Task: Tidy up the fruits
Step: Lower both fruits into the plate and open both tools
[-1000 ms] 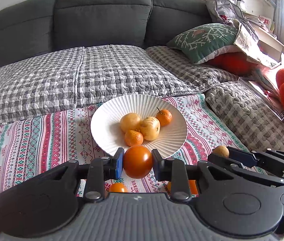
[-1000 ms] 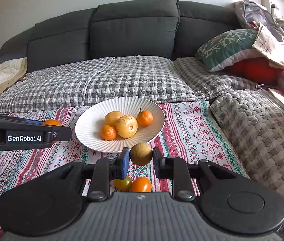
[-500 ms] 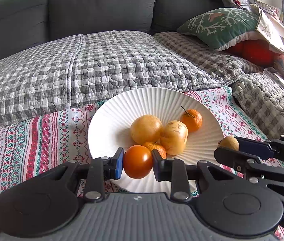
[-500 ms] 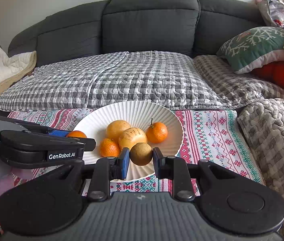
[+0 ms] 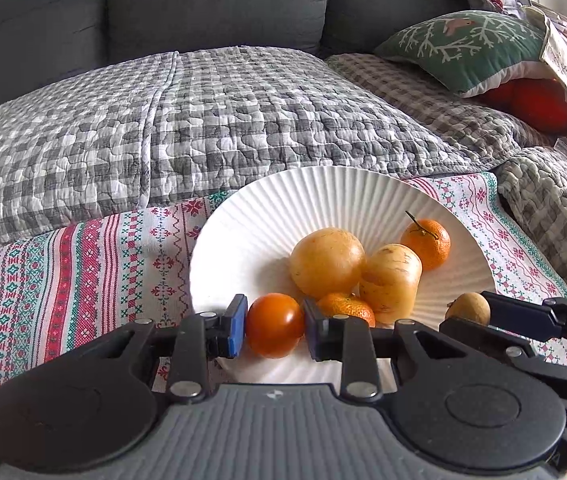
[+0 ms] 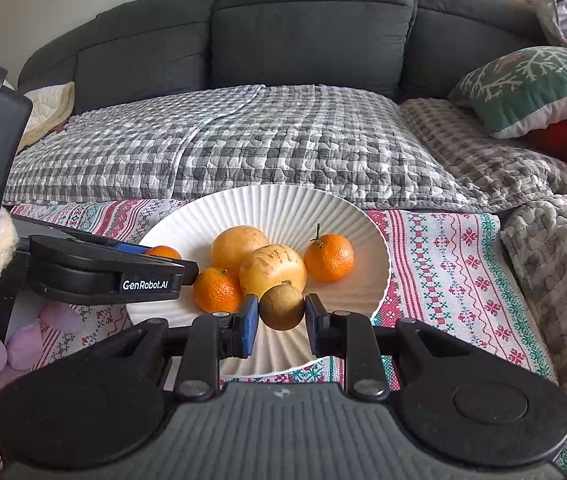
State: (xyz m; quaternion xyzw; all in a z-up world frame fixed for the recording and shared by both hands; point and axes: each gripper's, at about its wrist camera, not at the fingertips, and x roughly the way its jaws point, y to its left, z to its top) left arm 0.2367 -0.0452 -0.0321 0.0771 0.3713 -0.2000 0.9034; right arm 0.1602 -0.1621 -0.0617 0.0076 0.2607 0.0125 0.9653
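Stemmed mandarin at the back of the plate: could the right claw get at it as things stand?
Probably not yet. The right claw is shut on a brown fruit, and the pear sits partly between it and the stemmed mandarin; from the right side the way looks freer.

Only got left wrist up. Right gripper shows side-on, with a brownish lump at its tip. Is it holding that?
Observer: Yes. The right gripper is shut on a small brown fruit, one finger on each side.
Operator: Over the plate?
Observer: Its fingers reach over the near rim of the white plate; I can't tell whether the fruit touches it.
Operator: Is the tomato in my left gripper clear of it?
Observer: Yes. From the right wrist, the tomato peeks above the left fingers, with a mandarin between it and the brown fruit.
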